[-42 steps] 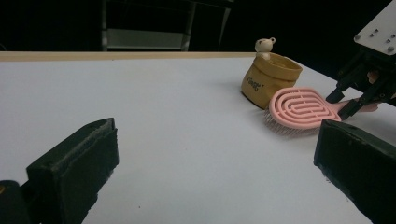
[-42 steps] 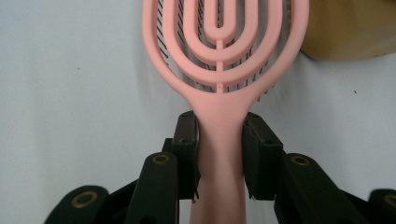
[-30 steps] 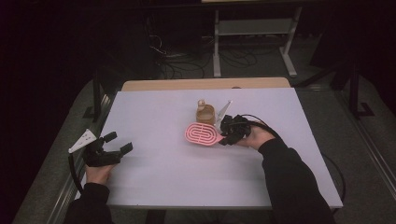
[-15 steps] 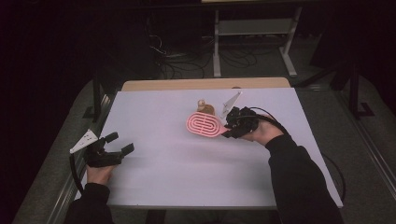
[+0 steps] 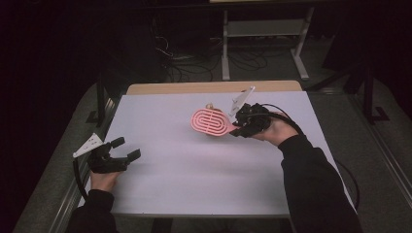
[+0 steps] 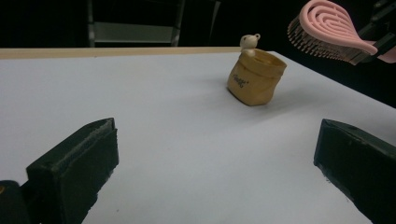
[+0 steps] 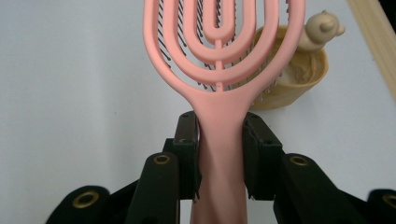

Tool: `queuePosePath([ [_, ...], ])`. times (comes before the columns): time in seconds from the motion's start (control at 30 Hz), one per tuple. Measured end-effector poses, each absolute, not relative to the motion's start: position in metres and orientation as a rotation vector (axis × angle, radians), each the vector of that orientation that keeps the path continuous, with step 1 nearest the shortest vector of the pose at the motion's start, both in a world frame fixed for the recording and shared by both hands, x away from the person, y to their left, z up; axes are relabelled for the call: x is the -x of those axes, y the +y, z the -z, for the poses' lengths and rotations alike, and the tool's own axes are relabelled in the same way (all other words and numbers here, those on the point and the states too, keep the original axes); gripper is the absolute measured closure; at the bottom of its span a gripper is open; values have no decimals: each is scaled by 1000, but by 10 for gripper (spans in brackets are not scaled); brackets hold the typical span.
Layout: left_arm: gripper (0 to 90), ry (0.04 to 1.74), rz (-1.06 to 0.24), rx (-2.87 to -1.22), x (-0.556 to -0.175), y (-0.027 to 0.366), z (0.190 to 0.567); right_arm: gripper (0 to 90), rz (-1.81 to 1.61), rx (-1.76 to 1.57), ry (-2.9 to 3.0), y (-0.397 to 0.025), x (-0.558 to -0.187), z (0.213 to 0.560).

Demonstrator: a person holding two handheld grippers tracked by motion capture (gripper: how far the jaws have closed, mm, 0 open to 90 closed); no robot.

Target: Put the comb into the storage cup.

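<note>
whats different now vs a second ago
The right gripper, clamped on the pink brush by its handle throughout, carried it up and toward the far side of the table. The brush head now hangs over the tan bear pot, bristles down. Nothing was picked up or let go. The left gripper stayed open and empty at the near left, and the pot did not move.

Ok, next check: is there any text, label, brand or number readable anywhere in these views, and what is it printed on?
One dark printed word on the side of the tan pot with the small bear figure at its rim, seen in the left gripper view: too small and blurred to read.
Pink hairbrush clamped in the right gripper: no lettering visible.
Left gripper, jaws apart: no markings legible.
White table: no text.
</note>
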State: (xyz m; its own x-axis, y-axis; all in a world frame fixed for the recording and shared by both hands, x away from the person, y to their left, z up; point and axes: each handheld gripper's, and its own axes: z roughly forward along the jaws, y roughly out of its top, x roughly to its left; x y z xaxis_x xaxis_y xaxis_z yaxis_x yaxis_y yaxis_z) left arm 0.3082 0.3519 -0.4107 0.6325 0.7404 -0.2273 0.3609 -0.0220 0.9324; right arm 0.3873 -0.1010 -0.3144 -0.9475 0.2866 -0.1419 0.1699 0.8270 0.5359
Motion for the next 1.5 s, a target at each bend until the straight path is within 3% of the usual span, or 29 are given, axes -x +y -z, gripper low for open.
queuePosePath([
  [0.27,0,902,-384,-1670,-311,349,401,686,-806,-309,2764,-93,-389,296],
  [0.73,2,850,-285,-1588,-314,346,386,687,-808,-272,2736,-83,-391,269],
  [1.5,3,774,-246,-1637,-342,298,332,688,-867,-269,2672,-80,-391,246],
])
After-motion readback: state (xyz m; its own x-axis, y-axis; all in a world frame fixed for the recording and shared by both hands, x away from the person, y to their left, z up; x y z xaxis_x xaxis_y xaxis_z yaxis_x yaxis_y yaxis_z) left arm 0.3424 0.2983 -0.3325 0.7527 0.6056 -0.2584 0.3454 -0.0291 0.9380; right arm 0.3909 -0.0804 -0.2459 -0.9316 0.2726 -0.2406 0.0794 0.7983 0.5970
